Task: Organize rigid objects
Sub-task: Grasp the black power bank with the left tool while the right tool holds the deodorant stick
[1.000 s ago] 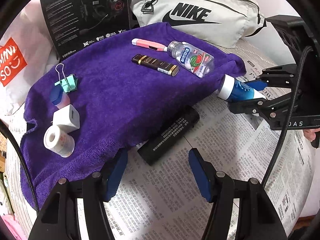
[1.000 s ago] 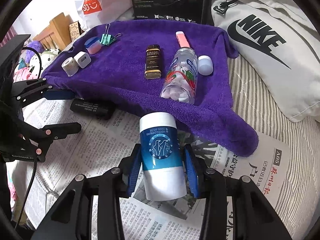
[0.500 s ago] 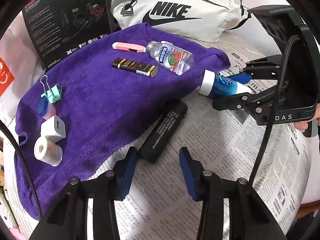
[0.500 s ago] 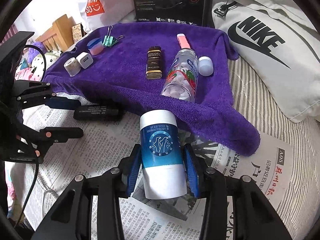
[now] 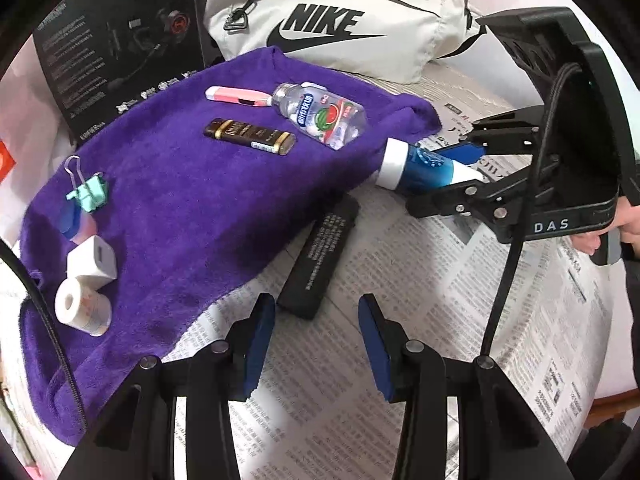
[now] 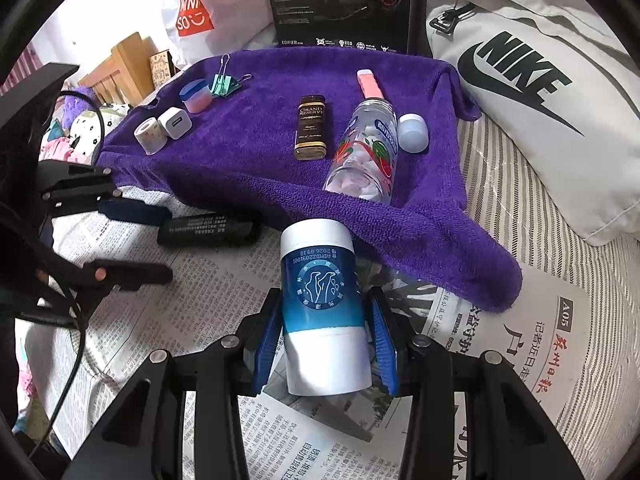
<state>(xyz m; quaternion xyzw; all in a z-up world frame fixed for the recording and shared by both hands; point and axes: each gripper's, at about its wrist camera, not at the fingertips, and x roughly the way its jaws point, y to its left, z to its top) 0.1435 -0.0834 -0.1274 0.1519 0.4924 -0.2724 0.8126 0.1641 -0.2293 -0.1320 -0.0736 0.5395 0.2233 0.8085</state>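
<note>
My right gripper [image 6: 324, 344] is shut on a blue and white tube [image 6: 320, 304], held above the newspaper just short of the purple towel [image 6: 248, 168]; the tube also shows in the left wrist view [image 5: 416, 168]. My left gripper [image 5: 316, 344] is open and empty, its jaws just short of the near end of a black cylinder [image 5: 320, 256] lying on the newspaper at the towel's edge. On the towel lie a clear bottle [image 5: 320, 114], a dark bar [image 5: 250, 136], a pink stick [image 5: 236, 96], a green binder clip [image 5: 90, 194], a white charger [image 5: 92, 260] and a tape roll [image 5: 80, 308].
A white Nike bag [image 5: 340, 24] and a black headset box [image 5: 116, 36] stand behind the towel. A small white-capped jar [image 6: 412, 132] sits beside the bottle. A Miniso bag [image 6: 196, 12] is at the back left. Newspaper [image 5: 420, 360] covers the near surface.
My left gripper has closed in on the black cylinder, which now lies just ahead of its jaws. The right gripper still holds the tube and has barely moved.
</note>
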